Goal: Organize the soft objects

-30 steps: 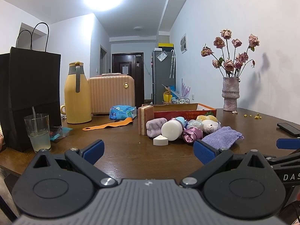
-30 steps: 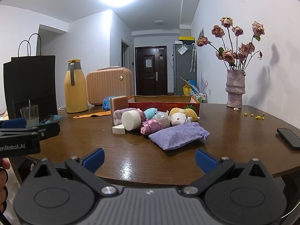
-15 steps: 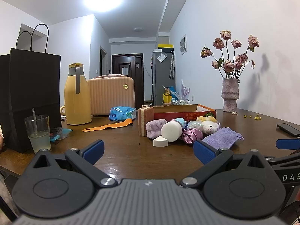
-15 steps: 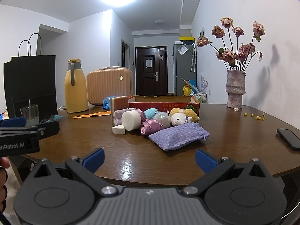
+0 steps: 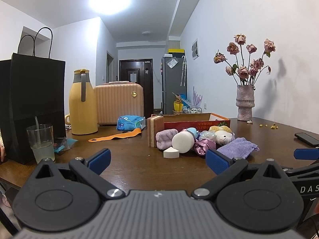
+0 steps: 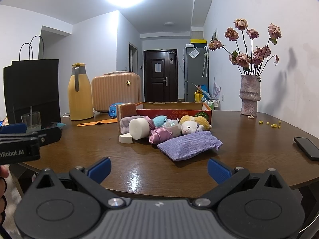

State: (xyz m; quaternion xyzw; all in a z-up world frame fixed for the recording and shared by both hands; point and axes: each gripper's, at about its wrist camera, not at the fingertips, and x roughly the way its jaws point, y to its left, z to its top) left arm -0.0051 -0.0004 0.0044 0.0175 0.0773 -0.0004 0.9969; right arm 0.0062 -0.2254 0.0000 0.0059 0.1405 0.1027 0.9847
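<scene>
The soft things lie in a loose pile on the brown table (image 6: 249, 139), pressed against the front wall of an open cardboard box (image 6: 173, 113). Counted from the right wrist view: one purple pouch (image 6: 188, 144) nearest the edge, one white foam roll (image 6: 139, 128), one small white wedge sponge (image 6: 125, 138), one pink satin scrunchie (image 6: 159, 135), one lilac towel (image 6: 127, 123), one plush sheep (image 6: 191, 126), one blue fluffy toy (image 6: 159, 120), and one orange scrubbing sponge (image 6: 127, 110) standing upright at the pile's left end. A clear crinkly thing in the middle is too muddled to name.

Nothing looks sorted yet, so this reads as the very start: picking a first piece. The left gripper (image 5: 158, 159) and the right gripper (image 6: 159, 168) both hover short of the pile, jaws spread wide and empty. The pouch sits closest to the right gripper, so the next move likely calls for reaching forward, closing on it gently, and carrying it over the box wall.

Further out stand one yellow jug (image 6: 79, 97), one vase of roses (image 6: 250, 95) and one phone (image 6: 306, 148).
</scene>
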